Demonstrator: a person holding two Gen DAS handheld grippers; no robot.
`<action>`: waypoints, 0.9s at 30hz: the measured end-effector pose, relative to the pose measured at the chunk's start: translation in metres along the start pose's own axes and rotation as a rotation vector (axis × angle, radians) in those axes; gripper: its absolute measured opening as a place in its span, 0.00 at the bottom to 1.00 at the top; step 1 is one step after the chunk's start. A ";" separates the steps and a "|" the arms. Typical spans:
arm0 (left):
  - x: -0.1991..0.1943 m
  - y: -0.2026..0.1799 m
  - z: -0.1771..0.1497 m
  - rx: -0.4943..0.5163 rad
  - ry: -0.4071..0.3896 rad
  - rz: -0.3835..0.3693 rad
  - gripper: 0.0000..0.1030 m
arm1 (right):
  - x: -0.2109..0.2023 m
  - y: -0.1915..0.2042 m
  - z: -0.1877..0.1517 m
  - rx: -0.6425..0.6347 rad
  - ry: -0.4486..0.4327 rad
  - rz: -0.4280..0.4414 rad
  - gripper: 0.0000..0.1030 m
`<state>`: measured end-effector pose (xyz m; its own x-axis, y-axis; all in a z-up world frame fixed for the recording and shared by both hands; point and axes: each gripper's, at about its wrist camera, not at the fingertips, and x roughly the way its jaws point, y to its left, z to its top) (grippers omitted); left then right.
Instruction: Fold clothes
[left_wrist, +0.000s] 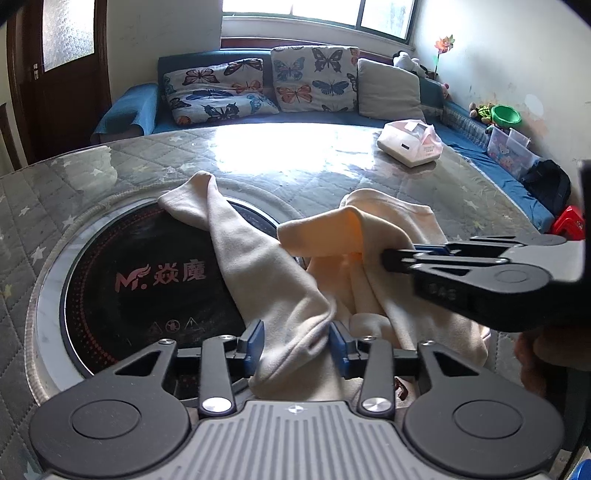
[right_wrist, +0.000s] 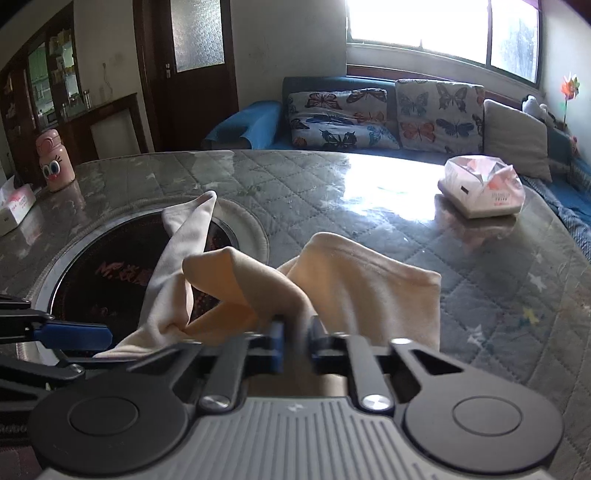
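On the quilted table (left_wrist: 110, 170), partly over the round black cooktop (left_wrist: 147, 280), lies the cream garment (left_wrist: 273, 295) I am folding — one long part trails back across the cooktop, the rest is heaped toward my right. My right gripper (right_wrist: 297, 341) has its pads pressed together on a raised fold of the cloth, pinching it clear of the table. My left gripper (left_wrist: 297, 339) stands partly spread with a bunched ridge of the garment between its blue pads (left_wrist: 255, 338); I judge they touch the fabric at most lightly, so I would not count that as a grip. To do this step well, I think I should close the left on a single edge rather than a wad, then draw both hands apart evenly — flattening the cloth before any crease.
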<state>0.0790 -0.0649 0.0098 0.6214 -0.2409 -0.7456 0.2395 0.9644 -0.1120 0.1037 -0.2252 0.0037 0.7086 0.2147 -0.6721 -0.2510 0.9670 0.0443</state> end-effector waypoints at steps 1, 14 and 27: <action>0.001 0.000 0.000 0.003 0.003 -0.001 0.40 | -0.006 -0.002 -0.001 -0.002 -0.015 -0.012 0.06; -0.019 0.007 -0.016 0.003 -0.046 -0.014 0.12 | -0.116 -0.052 -0.045 0.087 -0.170 -0.262 0.05; -0.077 0.027 -0.072 -0.012 -0.038 -0.011 0.10 | -0.157 -0.101 -0.126 0.310 -0.018 -0.306 0.06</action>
<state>-0.0162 -0.0128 0.0166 0.6469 -0.2556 -0.7184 0.2378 0.9628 -0.1284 -0.0654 -0.3735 0.0111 0.7320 -0.0884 -0.6755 0.1800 0.9814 0.0667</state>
